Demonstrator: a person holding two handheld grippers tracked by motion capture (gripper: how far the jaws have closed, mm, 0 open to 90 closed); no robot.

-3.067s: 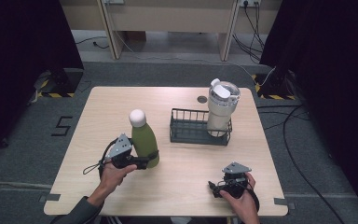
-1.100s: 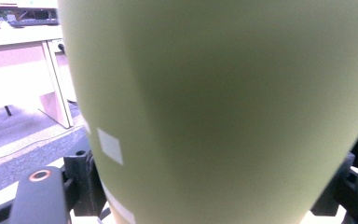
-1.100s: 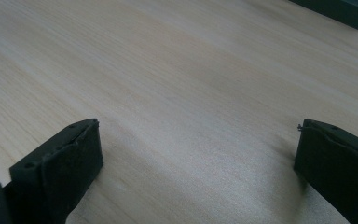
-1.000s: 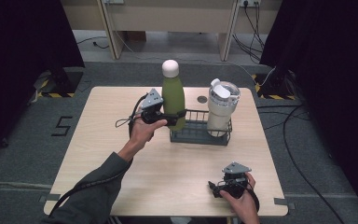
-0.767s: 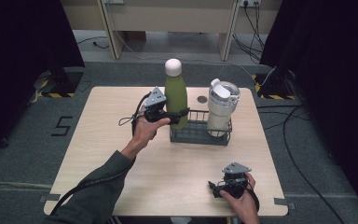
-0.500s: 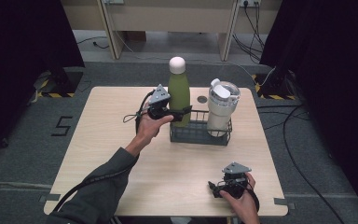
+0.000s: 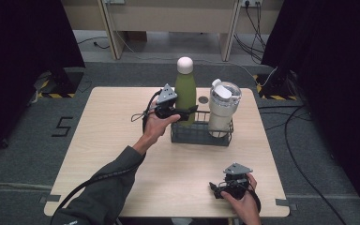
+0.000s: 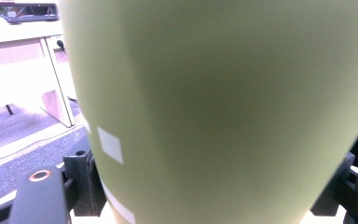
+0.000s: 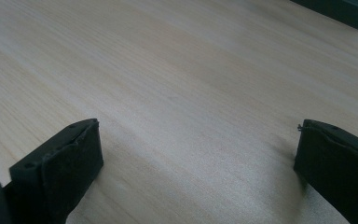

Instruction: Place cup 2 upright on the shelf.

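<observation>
At the frame's upper centre, the left gripper [image 7: 183, 112] has its fingers clamped on the tall green metal bottle with white cap [image 7: 185, 89], upright over the dark wire basket [image 7: 199, 135] beside the white lidded tumbler [image 7: 222, 108], not yet released, while the right gripper [image 7: 221, 189], fingers wide apart and empty, rests on the pale wooden worktop [image 7: 98, 140].

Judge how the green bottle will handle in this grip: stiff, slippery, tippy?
The green bottle looks rigid, probably metal, so it shouldn't flex. Its smooth, tapering wall could slip between the pads of the left hand-held gripper. Tall and narrow, it may tip against the basket rim when lowered beside the white tumbler.
</observation>
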